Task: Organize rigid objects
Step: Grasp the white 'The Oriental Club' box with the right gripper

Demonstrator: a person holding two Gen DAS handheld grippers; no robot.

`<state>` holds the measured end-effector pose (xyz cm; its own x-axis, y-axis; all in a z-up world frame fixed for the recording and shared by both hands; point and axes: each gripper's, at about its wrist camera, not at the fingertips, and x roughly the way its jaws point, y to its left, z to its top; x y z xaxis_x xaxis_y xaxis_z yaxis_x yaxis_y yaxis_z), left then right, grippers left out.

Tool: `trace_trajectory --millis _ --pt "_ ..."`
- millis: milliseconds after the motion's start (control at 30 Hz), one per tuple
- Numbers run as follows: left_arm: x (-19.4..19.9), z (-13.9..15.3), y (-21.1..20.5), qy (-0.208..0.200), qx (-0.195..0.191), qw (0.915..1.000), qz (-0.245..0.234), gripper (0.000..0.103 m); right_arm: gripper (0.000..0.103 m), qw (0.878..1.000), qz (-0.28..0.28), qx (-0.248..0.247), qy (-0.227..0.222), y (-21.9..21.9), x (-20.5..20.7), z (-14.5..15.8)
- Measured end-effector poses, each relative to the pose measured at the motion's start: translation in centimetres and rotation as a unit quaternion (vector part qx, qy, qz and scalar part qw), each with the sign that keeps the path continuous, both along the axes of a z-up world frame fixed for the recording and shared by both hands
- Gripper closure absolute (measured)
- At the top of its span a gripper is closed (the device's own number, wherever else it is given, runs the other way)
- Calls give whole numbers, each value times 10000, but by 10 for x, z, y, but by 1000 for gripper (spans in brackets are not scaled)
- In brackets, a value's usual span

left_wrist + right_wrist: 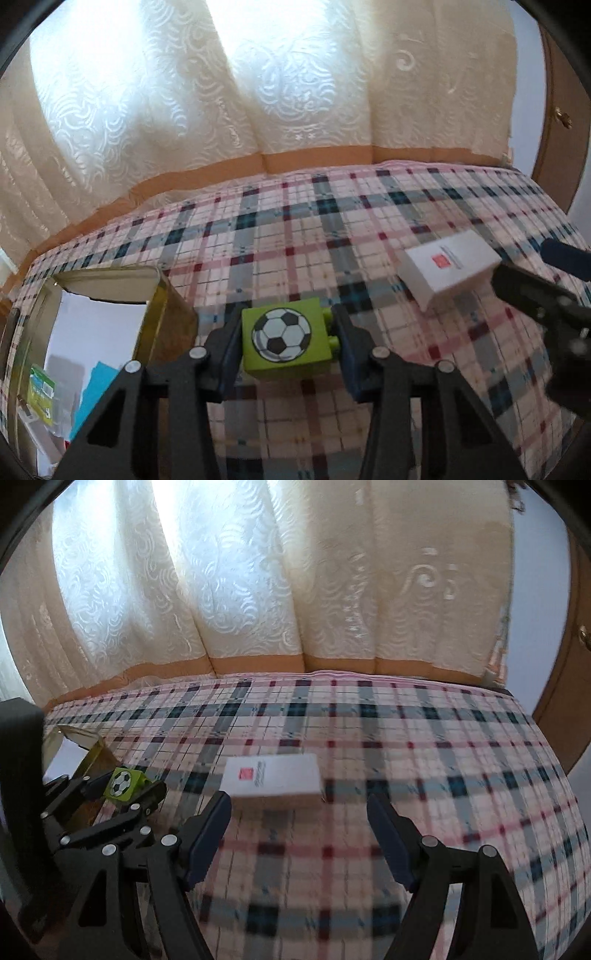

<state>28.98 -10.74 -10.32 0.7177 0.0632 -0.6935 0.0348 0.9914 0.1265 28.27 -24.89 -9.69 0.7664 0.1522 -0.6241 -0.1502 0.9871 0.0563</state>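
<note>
A lime-green toy block [286,338] with a soccer-ball picture sits between the pads of my left gripper [288,326], which is shut on its two sides. From the right wrist view the same block [123,782] shows at the far left, in the left gripper [125,794], beside a gold tin. A white rectangular box [273,777] with a small red mark lies flat on the plaid cover. My right gripper [298,804] stands open just short of it, with nothing between its fingers. The white box [448,271] also appears at the right in the left wrist view.
An open gold tin [166,317] stands at the left and holds several items, among them a green packet [42,397]. The plaid bedcover [332,240] stretches back to a cream curtain [258,92]. A brown door [561,122] is at the far right.
</note>
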Motion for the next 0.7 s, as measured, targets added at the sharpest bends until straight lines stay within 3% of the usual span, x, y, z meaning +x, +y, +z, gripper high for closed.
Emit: trace_trajectory --millis 267,367,467,700 --pt "0 0 7 -25 -152 9998 102 58 15 9995 194 -71 222 23 35 -8" --pt "3 -1 10 30 -219 9997 128 58 14 9991 117 -266 302 27 43 -13" --pt "5 -2 12 100 -272 9995 128 58 14 9989 137 -103 439 25 51 -17" --pt "7 -5 12 211 -334 9991 124 58 14 9979 121 -239 595 34 64 -26"
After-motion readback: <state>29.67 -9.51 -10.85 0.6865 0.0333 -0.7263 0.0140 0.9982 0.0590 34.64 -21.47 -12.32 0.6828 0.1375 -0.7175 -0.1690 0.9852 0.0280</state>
